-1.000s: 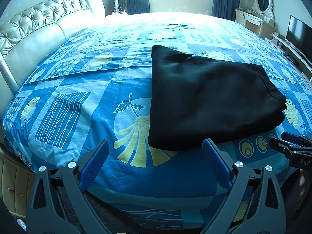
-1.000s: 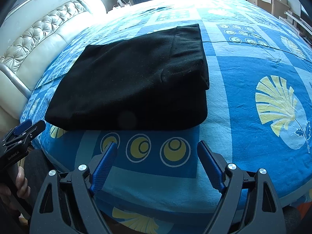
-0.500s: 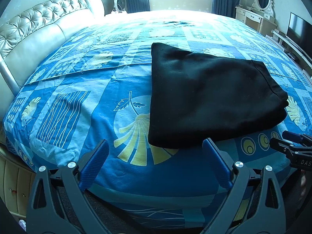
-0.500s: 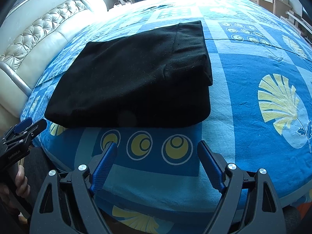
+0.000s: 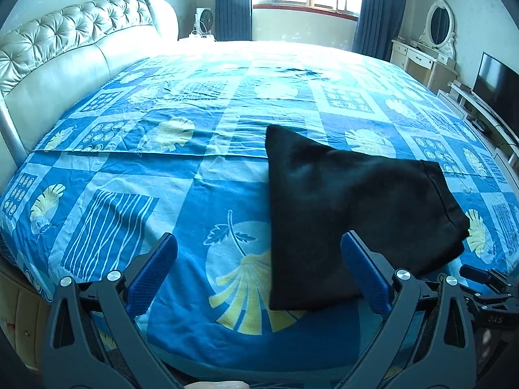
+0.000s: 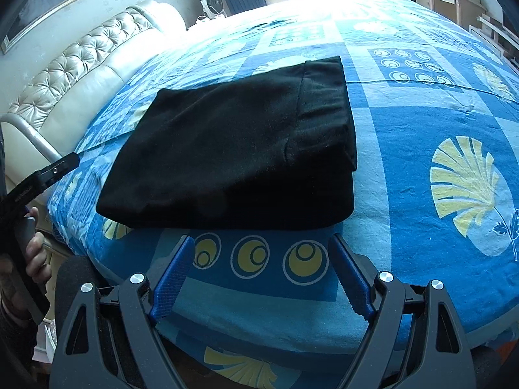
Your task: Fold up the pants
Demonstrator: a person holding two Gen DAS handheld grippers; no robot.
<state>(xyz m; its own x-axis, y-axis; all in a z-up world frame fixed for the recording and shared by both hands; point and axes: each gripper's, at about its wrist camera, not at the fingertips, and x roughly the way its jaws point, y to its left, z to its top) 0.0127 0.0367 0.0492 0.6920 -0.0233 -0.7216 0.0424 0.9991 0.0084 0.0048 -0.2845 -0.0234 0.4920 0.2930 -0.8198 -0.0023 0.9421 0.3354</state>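
Black pants [image 5: 350, 207] lie folded into a compact, roughly square stack on the blue patterned bedspread [image 5: 155, 175]. They also show in the right wrist view [image 6: 240, 159], with the hemmed end on top at the right. My left gripper [image 5: 259, 259] is open and empty, above the bed's near edge, its right finger over the stack's near left part. My right gripper [image 6: 262, 262] is open and empty, just short of the stack's near edge. Each gripper shows at the side of the other's view.
A tufted cream headboard [image 5: 65, 52] runs along the left. A fan [image 5: 204, 19] and window stand at the back. A dressing table with mirror [image 5: 434, 42] and a TV [image 5: 496, 81] line the right wall. The bed's edge is right below both grippers.
Both grippers have tilted up and drawn slightly back, so more of the room shows. The folded pants have not moved.
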